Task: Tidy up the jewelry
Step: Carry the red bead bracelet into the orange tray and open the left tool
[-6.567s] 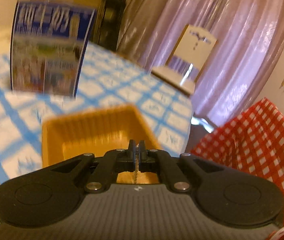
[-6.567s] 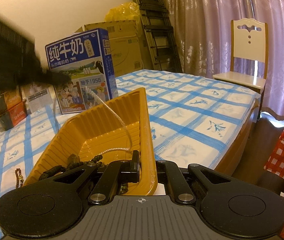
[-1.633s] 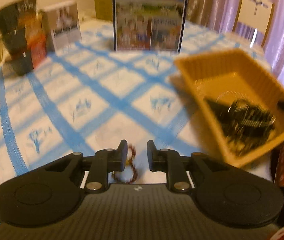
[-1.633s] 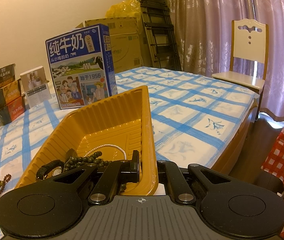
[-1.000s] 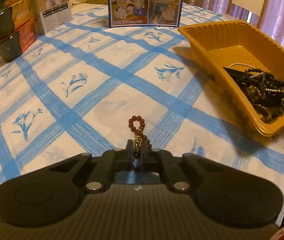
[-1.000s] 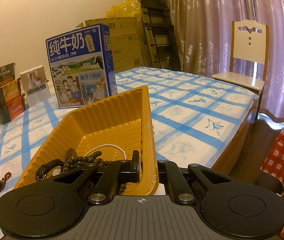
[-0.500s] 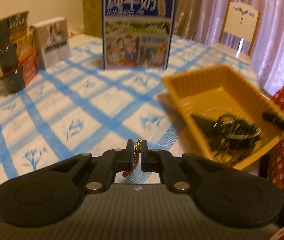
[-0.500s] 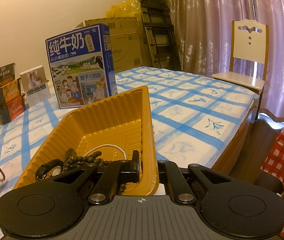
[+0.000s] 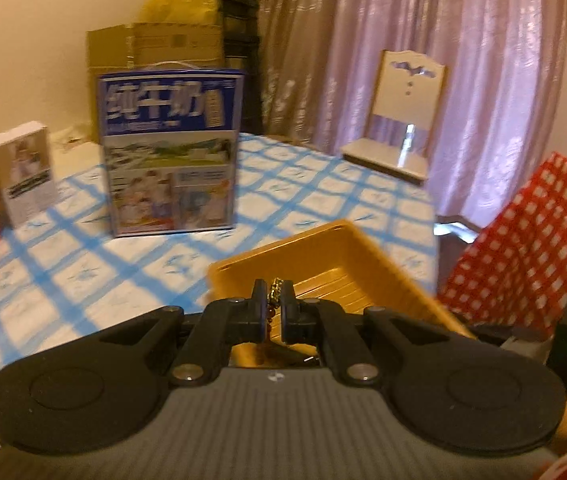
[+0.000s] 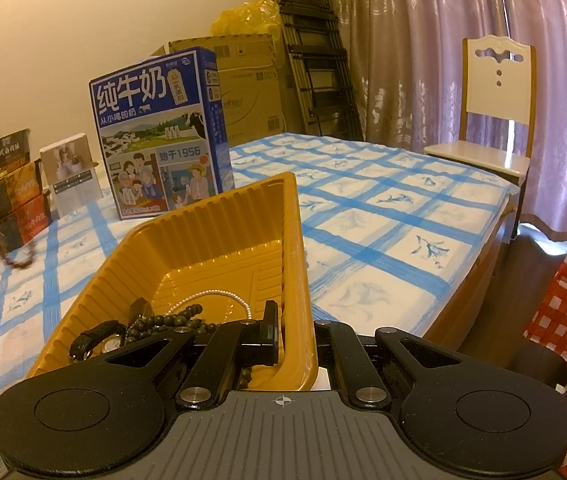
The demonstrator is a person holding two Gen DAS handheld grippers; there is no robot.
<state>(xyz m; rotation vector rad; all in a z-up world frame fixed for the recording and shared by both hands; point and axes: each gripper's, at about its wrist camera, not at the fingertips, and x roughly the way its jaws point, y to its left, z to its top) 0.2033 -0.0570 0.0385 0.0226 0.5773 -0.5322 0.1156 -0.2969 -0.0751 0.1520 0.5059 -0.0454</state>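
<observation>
The left gripper [image 9: 272, 294] is pinched shut on a thin gold-coloured chain [image 9: 274, 285] that shows between its two black pads, right above the yellow ribbed plastic tray [image 9: 335, 240]. In the right wrist view a string of reddish-brown beads [image 10: 13, 254] dangles in the air at the far left, over the blue-and-white checked tablecloth [image 10: 383, 216]; its top end is blurred.

The right gripper [image 10: 295, 330] is clamped on the tray's near right wall [image 10: 297, 280], one finger inside and one outside.

One tray is visible. In it lie one string of small white pearls [image 10: 219, 294], one string of dark round beads [image 10: 175, 320] and one black-strapped watch [image 10: 97, 334], heaped together at the near end.

Behind the tray stand one blue milk carton box [image 10: 159, 136] and one small white box [image 10: 69, 170].
</observation>
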